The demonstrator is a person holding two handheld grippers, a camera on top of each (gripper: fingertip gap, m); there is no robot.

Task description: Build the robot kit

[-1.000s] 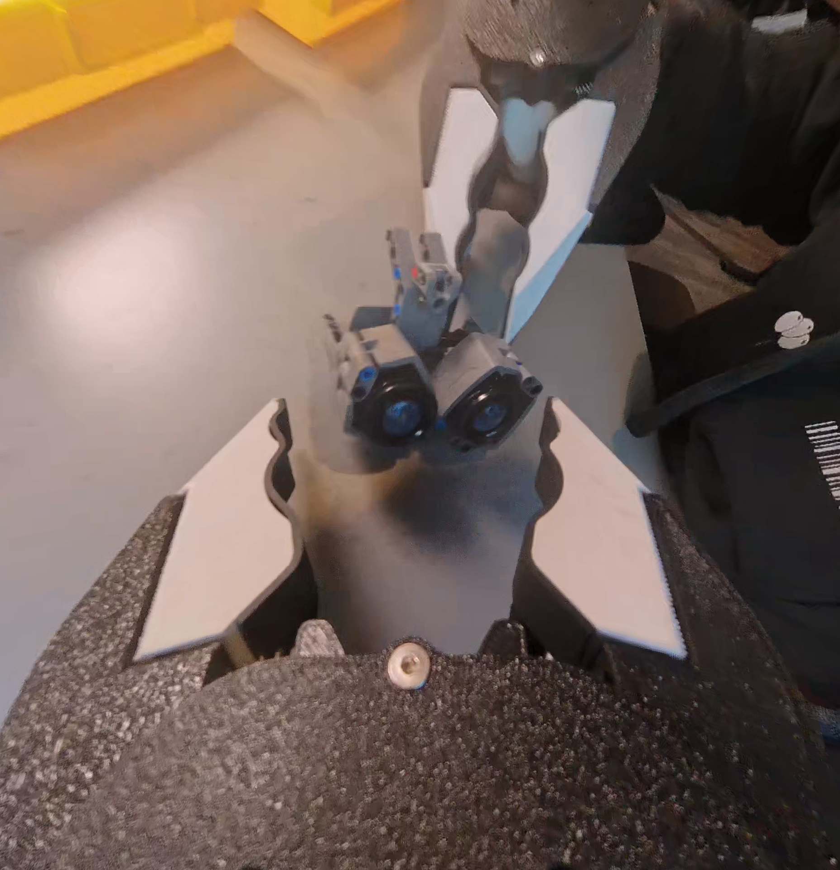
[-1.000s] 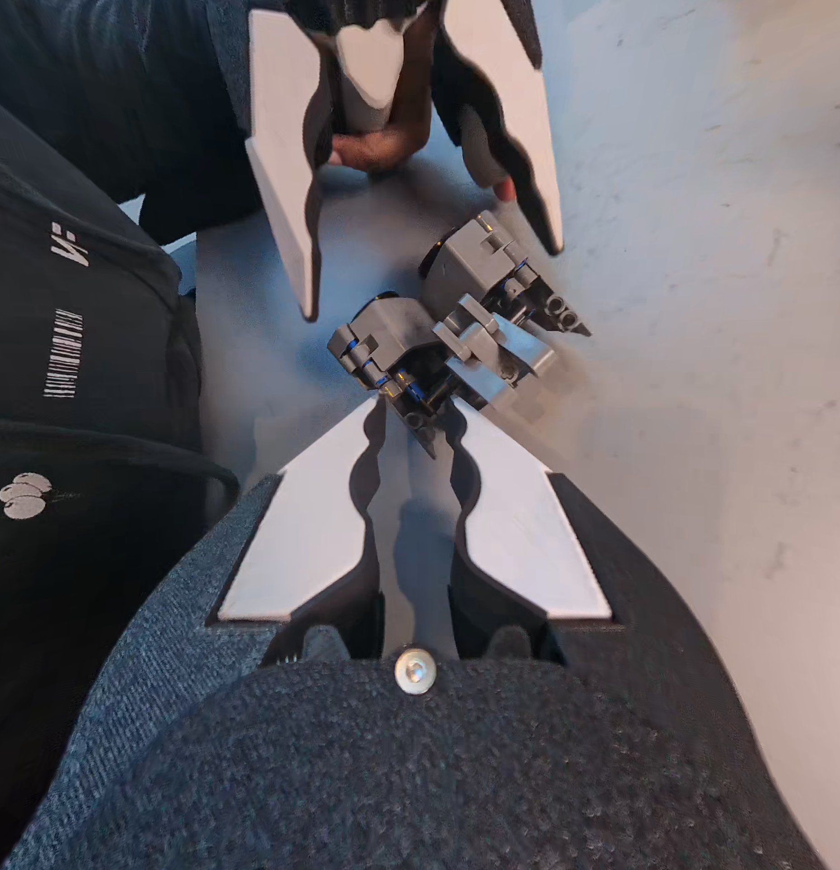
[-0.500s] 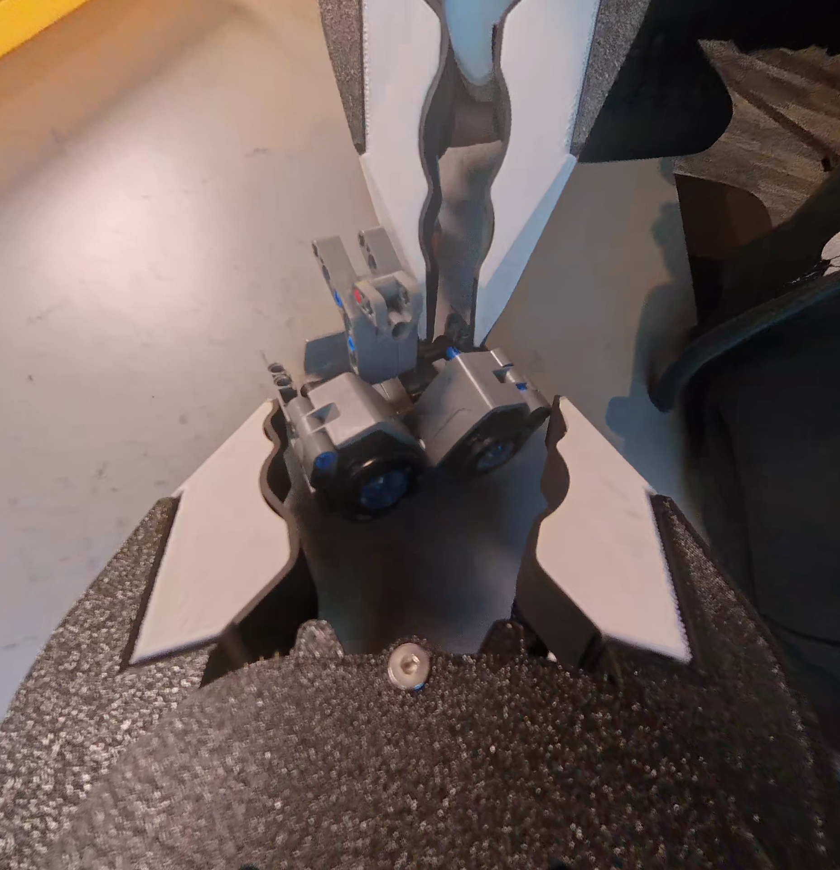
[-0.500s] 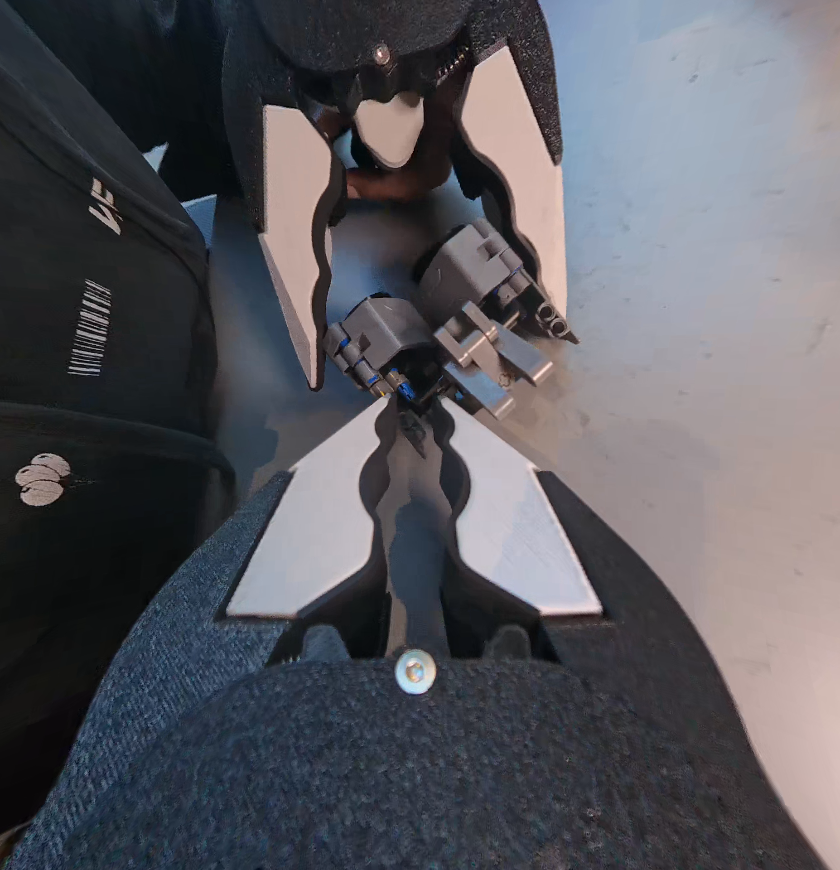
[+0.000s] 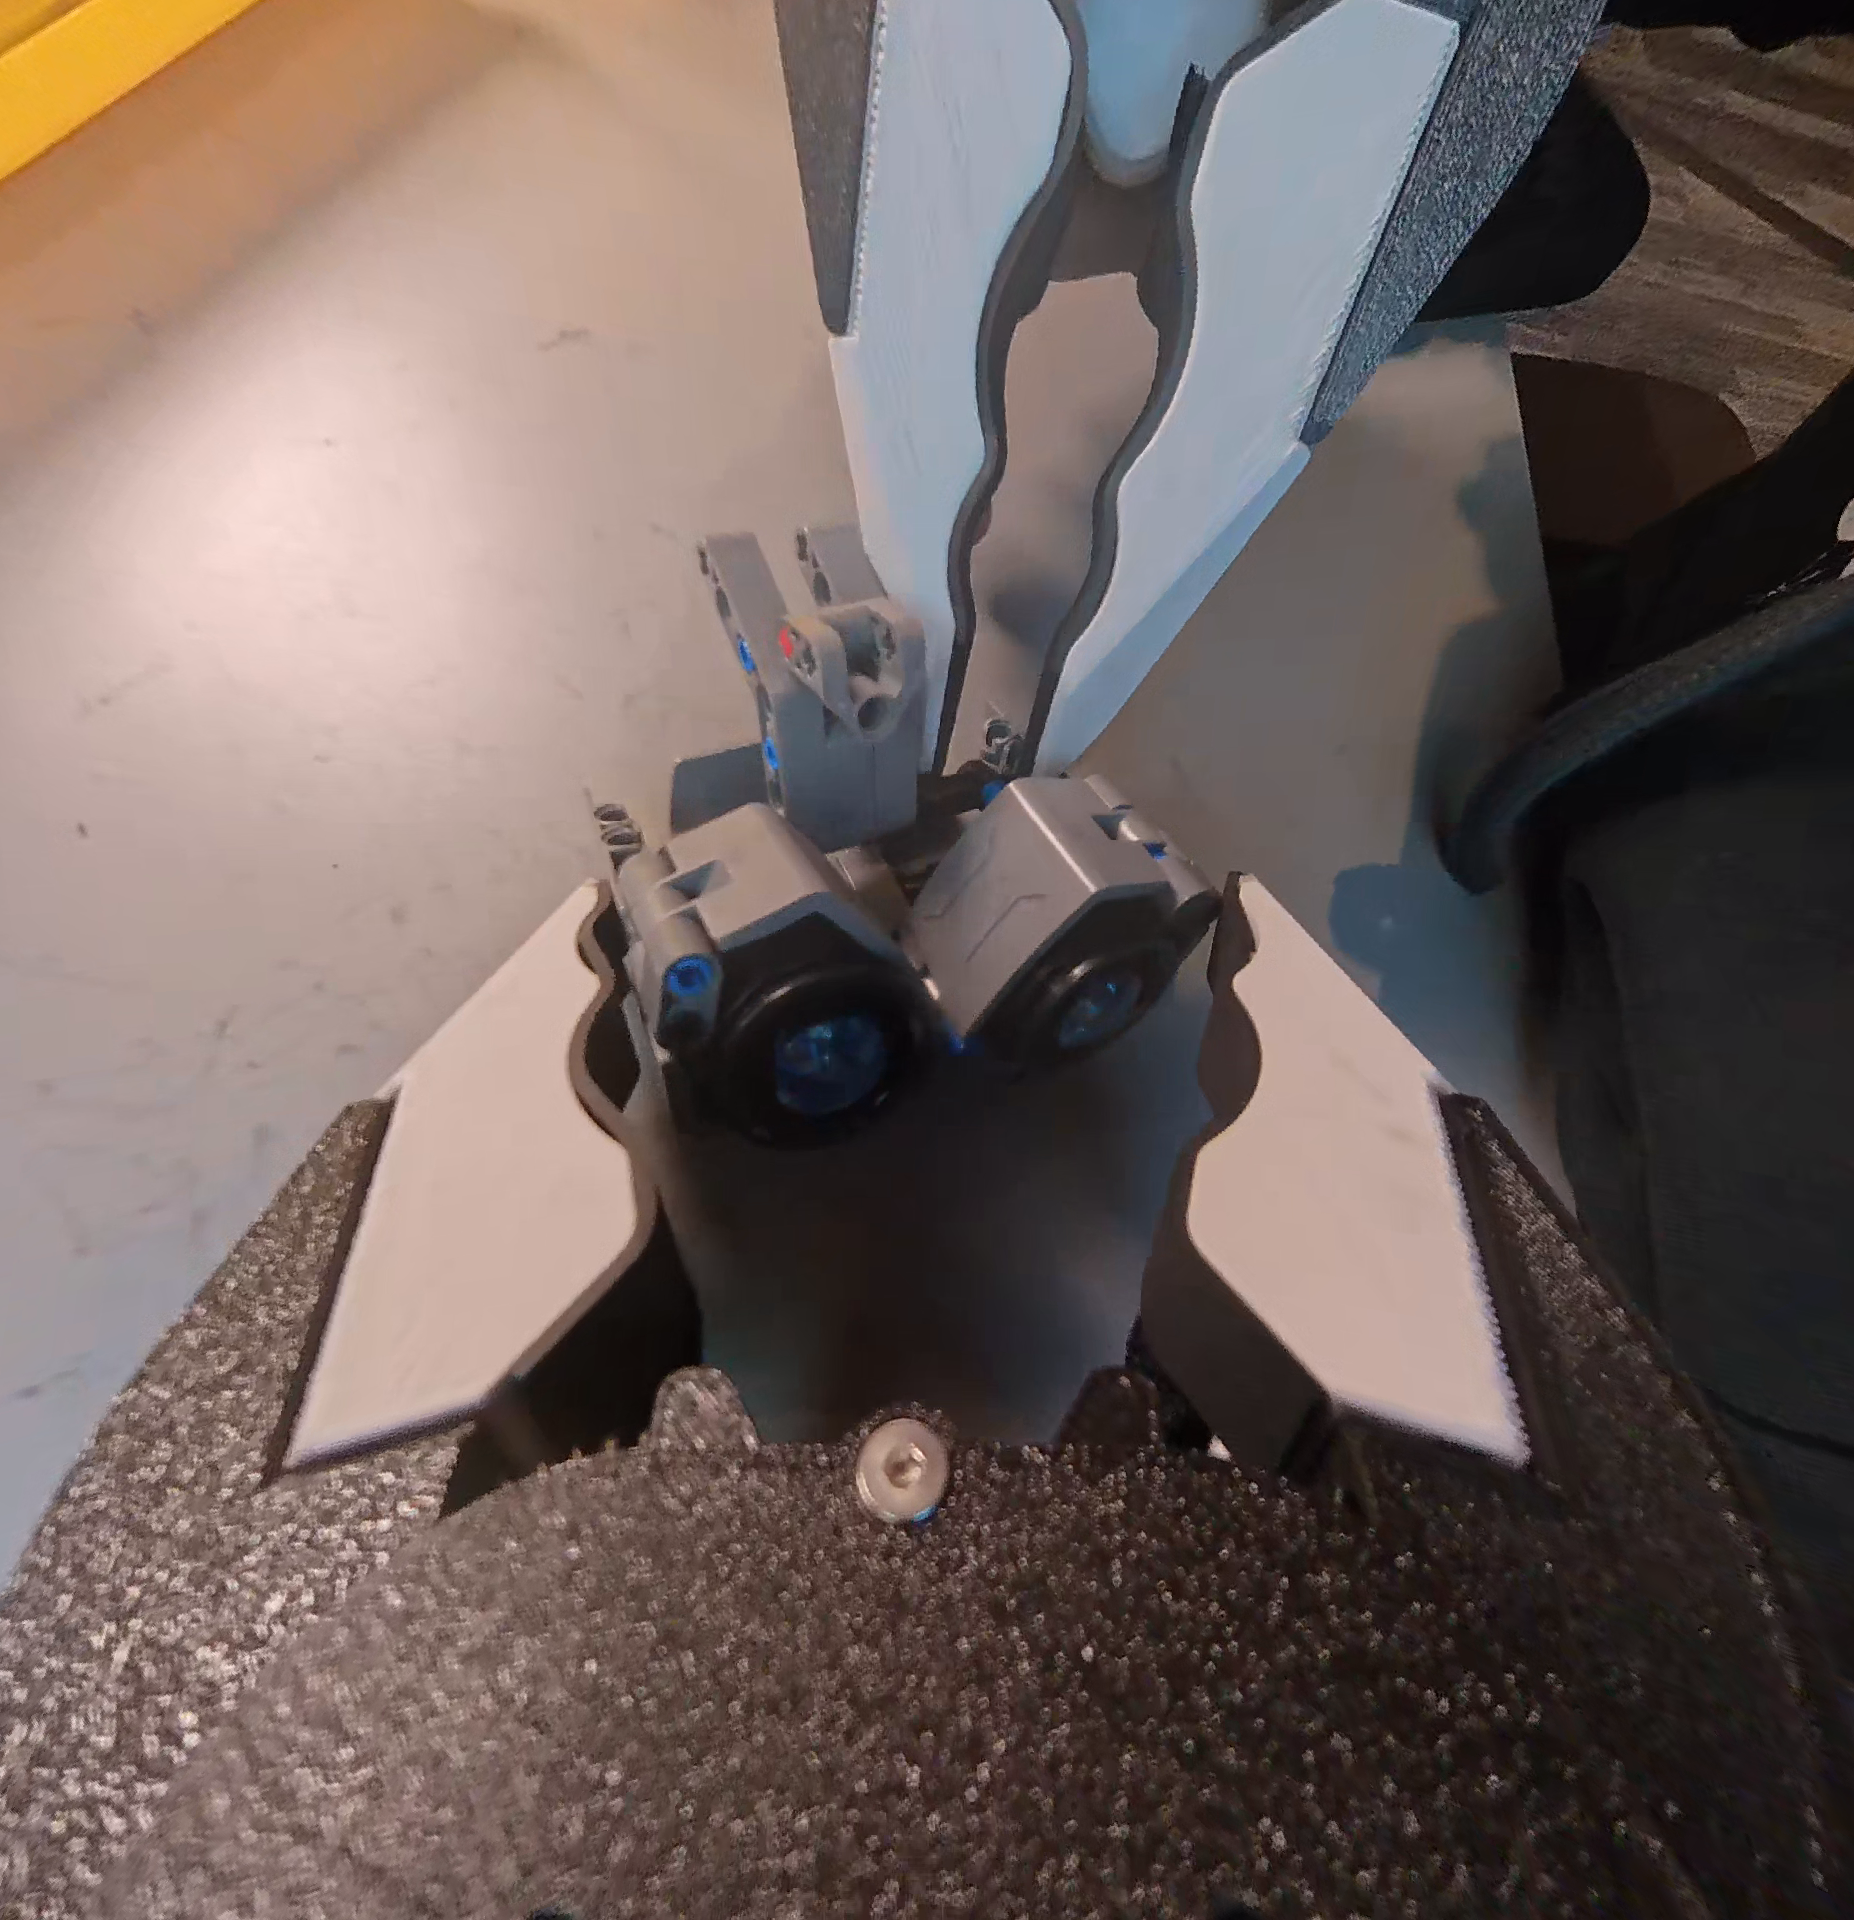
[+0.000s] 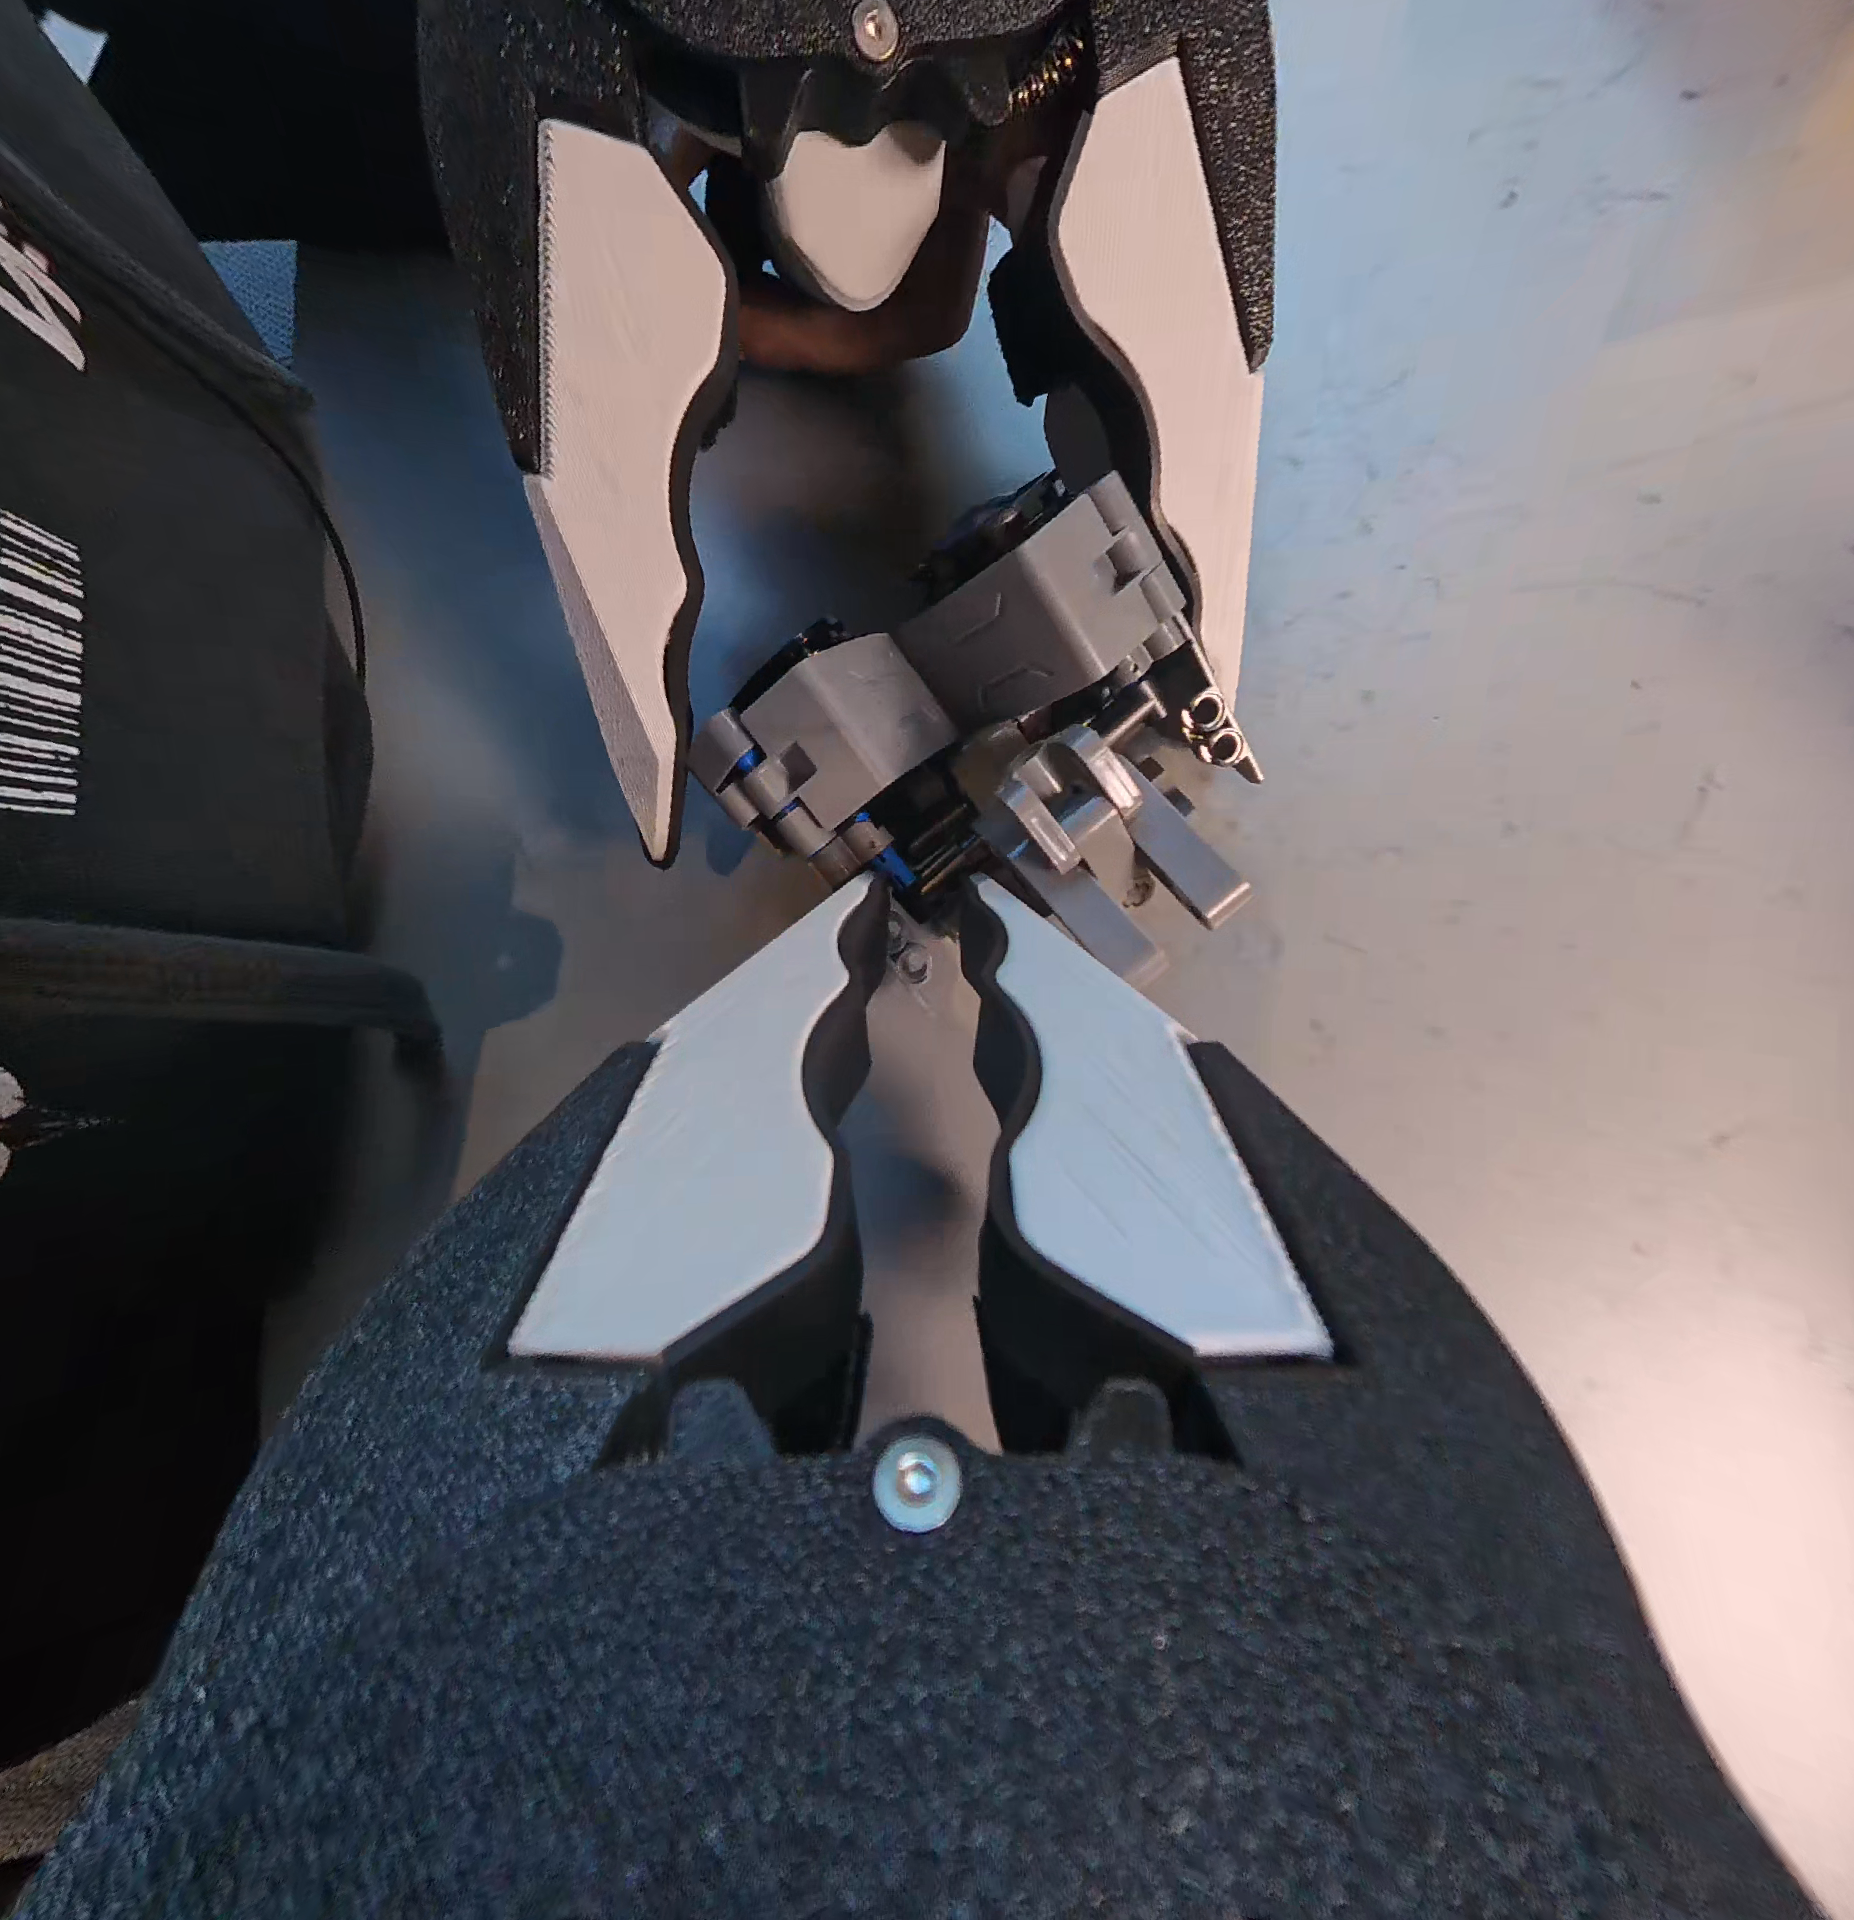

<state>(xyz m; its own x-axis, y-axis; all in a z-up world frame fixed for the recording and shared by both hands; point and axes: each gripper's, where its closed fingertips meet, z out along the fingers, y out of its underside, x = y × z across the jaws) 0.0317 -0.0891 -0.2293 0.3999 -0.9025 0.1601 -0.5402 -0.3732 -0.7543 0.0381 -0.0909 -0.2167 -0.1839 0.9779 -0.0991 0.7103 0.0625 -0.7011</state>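
- The grey brick assembly (image 5: 892, 935) sits on the grey table (image 5: 279, 623), by the table's edge.
- The left gripper (image 5: 907, 925) has its fingers spread wide around the assembly's two motor blocks; one fingertip could nudge the assembly aside if they narrow unevenly.
- Behind the assembly, the right gripper (image 6: 923, 899) pinches a small dark pin with nearly closed fingers; that thin hold may slip.

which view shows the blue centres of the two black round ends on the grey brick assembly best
The left wrist view: both black round ends with blue centres face it, between the open left gripper fingers. The right wrist view shows the grey brick assembly from behind, only black rims visible, with the right gripper at its rear.
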